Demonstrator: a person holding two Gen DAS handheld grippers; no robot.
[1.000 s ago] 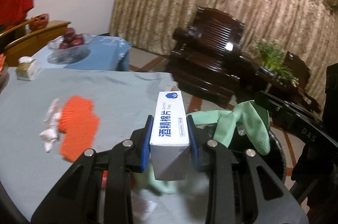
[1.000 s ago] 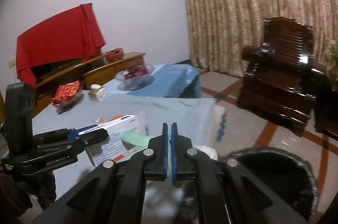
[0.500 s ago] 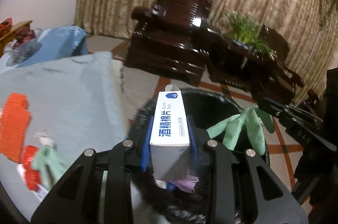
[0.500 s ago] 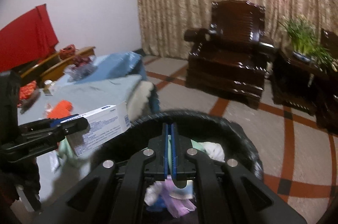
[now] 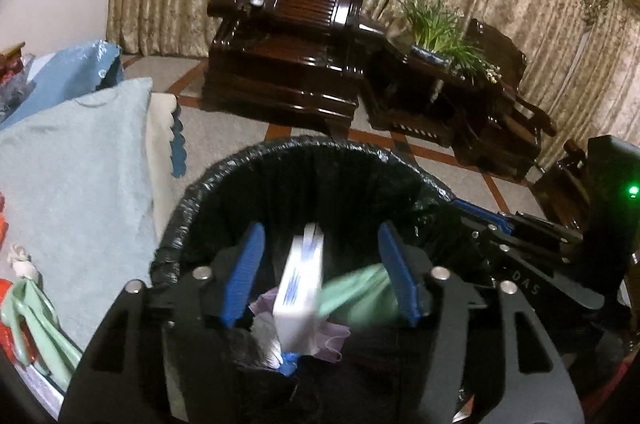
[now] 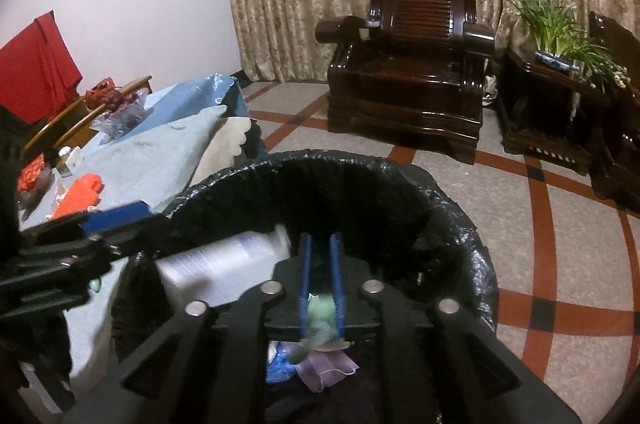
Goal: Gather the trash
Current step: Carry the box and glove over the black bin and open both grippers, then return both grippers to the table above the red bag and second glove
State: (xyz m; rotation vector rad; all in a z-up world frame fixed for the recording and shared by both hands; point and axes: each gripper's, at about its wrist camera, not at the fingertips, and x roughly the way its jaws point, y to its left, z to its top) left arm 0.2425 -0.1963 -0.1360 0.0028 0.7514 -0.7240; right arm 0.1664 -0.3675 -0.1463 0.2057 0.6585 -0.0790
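Both grippers hang over a round bin lined with a black bag (image 5: pixel 304 151) (image 6: pixel 360 163). My left gripper (image 5: pixel 320 280) is open; the white box with blue print (image 5: pixel 300 296) is loose between its pads, blurred, dropping into the bin. It also shows in the right wrist view (image 6: pixel 216 264). My right gripper (image 6: pixel 320 280) has its pads slightly apart; the green rubber glove (image 6: pixel 318 316) is blurred, slipping down between them, and shows in the left wrist view (image 5: pixel 356 296). Purple and blue trash (image 6: pixel 320 368) lies in the bin.
A table with a pale blue cloth (image 5: pixel 72 175) stands left of the bin, with another green glove (image 5: pixel 36 320), an orange cloth (image 6: pixel 80 195) and scraps on it. A dark wooden armchair (image 6: pixel 416 71) and a plant stand (image 6: pixel 560 83) are beyond, on tiled floor.
Both grippers moved from over the table to over the bin. The left gripper opened and let go of the box; the right pads parted and the glove is falling.
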